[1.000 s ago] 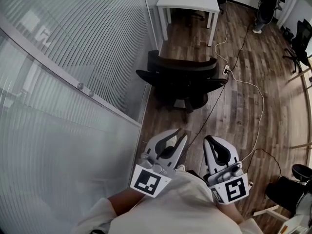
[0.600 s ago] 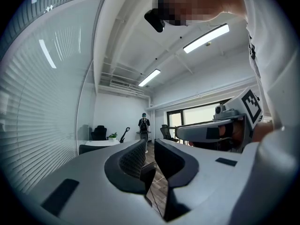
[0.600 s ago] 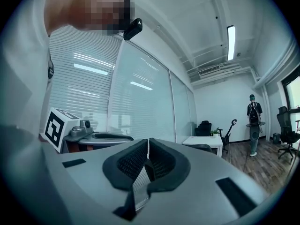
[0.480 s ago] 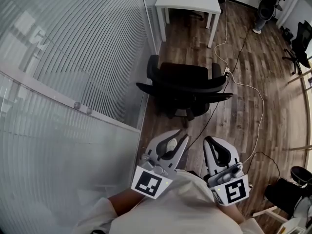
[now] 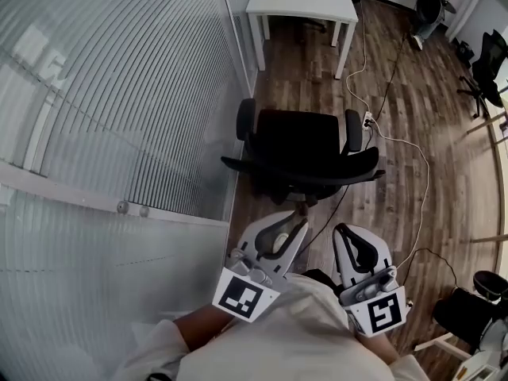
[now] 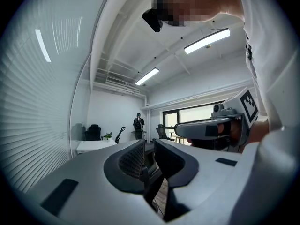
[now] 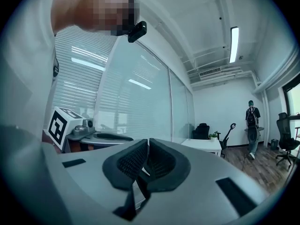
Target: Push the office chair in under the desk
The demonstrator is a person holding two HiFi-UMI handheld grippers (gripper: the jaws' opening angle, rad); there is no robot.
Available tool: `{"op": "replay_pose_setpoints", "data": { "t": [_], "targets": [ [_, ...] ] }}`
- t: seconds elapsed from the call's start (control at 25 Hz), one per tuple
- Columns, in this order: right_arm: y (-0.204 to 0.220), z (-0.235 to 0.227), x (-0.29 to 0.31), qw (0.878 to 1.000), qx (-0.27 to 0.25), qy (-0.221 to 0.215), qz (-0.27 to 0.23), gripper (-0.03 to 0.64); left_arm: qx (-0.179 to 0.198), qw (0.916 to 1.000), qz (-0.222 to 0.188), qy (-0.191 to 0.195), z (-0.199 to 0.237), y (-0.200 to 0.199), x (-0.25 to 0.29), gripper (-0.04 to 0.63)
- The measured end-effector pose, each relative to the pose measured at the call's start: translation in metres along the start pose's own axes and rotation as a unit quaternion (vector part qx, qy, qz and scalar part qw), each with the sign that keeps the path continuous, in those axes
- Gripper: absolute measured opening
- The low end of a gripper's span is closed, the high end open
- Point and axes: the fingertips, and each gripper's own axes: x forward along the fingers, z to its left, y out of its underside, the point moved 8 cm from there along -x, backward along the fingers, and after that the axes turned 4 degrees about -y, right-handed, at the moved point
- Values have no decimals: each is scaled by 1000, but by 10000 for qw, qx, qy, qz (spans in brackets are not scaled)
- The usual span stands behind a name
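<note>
a: room & floor?
b: dark wood-plank floor (image 5: 397, 205), ribbed glass partition (image 5: 119, 94) along the left, white cable (image 5: 413, 144) snaking over the planks. white desk (image 5: 302, 2) at the far end by the glass.
a: chair?
b: black office chair (image 5: 298, 141) stands on the floor btwn the person & the desk, well apart from the desk. seat faces the desk, backrest twd the person; backrest & armrests span left-right.
a: grippers?
b: left hand-held gripper (image 5: 295, 223): jaws a narrow gap apart, nothing in it. right hand-held gripper (image 5: 340, 232): jaws together, empty. both near the chair's back, not on it.
</note>
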Motion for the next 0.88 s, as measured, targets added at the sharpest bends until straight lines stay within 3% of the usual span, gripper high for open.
{"op": "replay_pose_setpoints", "data": {
  "t": [0.12,0.36,0.52,0.72,0.88],
  "targets": [
    [-1,-1,5,10000,-73,-19,-12,33,34,10000,52,41,1,1,5,66],
    [9,-12,8,9983,-418,-237,319,34,646,9978,115,-74,-1,6,21,67],
    [13,-24,7,9944,-744,-297,686,34,1030,9921,661,-279,6,24,28,67],
    [36,-47,11,9785,-1576,-371,1280,38,1659,9765,1288,-481,33,55,30,77],
    [60,-76,11,9690,-1829,-123,1659,124,2586,9472,1825,-510,50,89,34,103]
  ]
}}
